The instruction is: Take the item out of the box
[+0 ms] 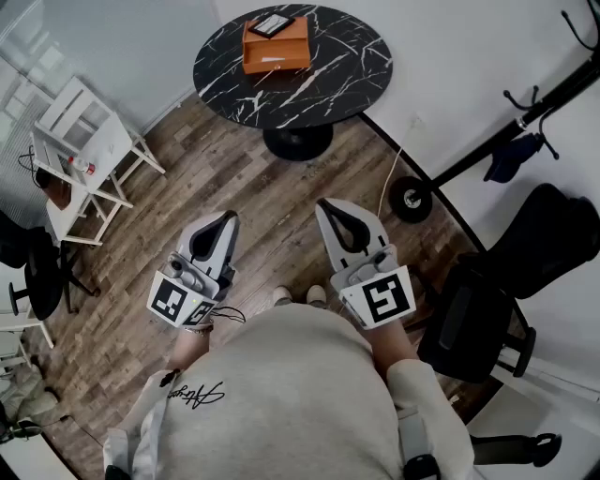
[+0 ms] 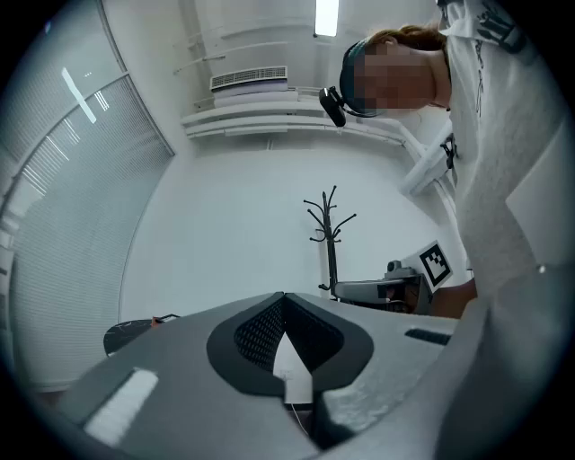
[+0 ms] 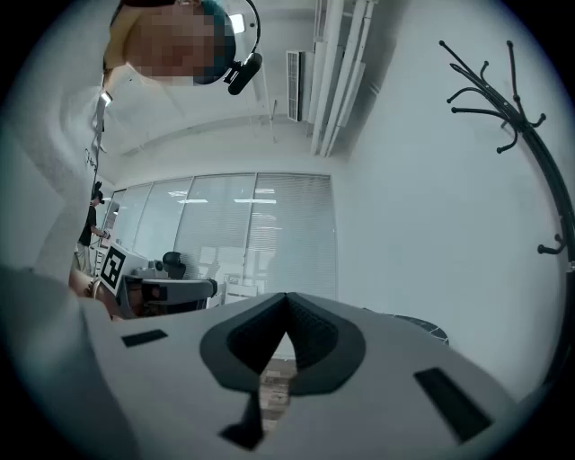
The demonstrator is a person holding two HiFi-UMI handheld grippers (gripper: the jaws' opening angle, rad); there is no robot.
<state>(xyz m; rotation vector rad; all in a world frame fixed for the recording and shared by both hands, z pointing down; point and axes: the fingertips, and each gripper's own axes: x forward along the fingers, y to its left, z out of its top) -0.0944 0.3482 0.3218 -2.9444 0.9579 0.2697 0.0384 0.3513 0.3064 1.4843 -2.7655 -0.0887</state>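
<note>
Left grey two-jaw gripper clenched, tips touching, empty. Right grey two-jaw gripper same. Both over brown wood-plank floor. Orange rectangular box on round black marble-pattern table, well apart. Flat dark-framed item at box's far end.

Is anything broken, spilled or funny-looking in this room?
Nothing stands out. The orange box sits flat on the round black table, with nothing spilled around it. The left gripper and right gripper are shut and empty.
</note>
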